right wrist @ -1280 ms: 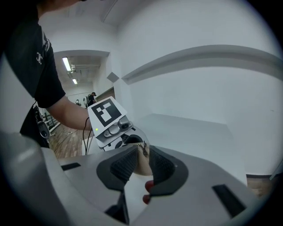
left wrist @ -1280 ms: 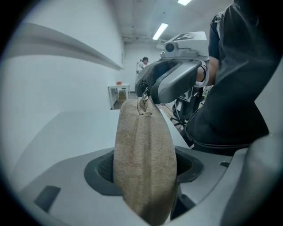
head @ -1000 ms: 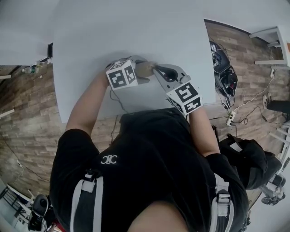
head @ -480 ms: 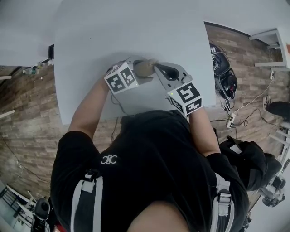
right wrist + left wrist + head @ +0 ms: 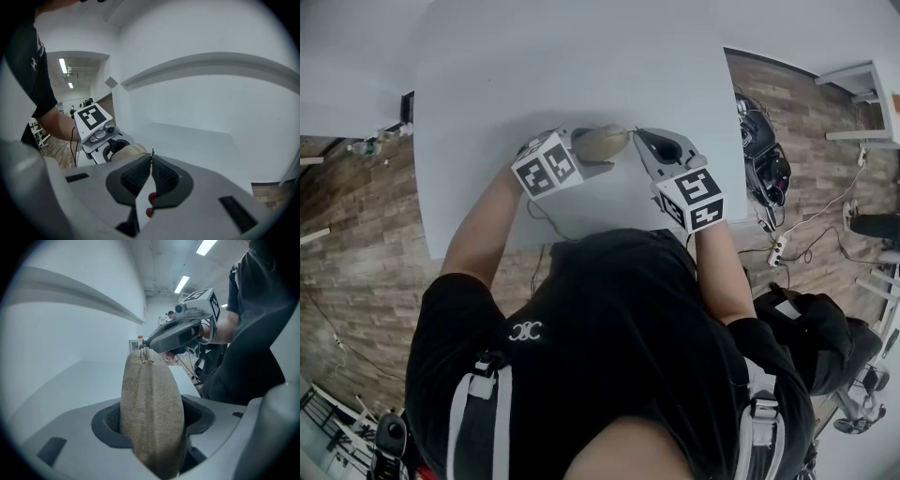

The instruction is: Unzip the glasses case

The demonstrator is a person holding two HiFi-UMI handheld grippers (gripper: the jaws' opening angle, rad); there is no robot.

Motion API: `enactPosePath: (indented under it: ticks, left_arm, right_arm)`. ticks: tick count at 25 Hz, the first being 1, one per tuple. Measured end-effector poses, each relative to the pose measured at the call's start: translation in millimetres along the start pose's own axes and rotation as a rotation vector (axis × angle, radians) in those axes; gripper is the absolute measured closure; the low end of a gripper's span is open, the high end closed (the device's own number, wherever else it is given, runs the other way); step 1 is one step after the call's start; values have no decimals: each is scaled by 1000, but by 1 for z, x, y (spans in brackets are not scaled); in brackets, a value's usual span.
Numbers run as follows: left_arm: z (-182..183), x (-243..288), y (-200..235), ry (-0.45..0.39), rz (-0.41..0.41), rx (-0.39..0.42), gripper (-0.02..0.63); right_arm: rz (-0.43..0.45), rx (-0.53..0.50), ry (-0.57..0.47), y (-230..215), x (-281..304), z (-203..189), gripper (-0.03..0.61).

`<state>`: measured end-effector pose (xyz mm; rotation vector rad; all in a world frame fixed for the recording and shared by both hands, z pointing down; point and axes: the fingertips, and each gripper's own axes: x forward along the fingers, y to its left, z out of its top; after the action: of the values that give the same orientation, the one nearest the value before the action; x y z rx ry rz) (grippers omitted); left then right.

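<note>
Slightly downward-tilted, the right hand-held gripper (image 5: pixel 636 132) pinches the zipper pull (image 5: pixel 145 355).

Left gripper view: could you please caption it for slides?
Left gripper, jaws closing on tan glasses case; right gripper pinching its zipper.

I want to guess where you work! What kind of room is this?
Probably a lab or workshop room, not a home: a big bare white table, a power strip lying on the wood-look floor, and long strip lights on the ceiling.
</note>
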<state>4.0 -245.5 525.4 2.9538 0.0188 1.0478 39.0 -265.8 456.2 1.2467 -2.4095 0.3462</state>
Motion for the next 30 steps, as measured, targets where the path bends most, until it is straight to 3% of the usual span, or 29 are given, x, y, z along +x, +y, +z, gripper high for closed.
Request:
enactPosePath:
  ticks: [12, 22, 30]
  left_arm:
    - [15, -13, -9, -125, -44, -109, 328]
    - [33, -26, -18, -286, -134, -271, 328]
    - [53, -39, -18, -485, -243, -498, 328]
  right_arm:
    - [-3, 56, -26, 2, -5, 4, 557]
    - [15, 92, -51, 1, -11, 2, 557]
    - [26, 106, -79, 3, -15, 8, 557]
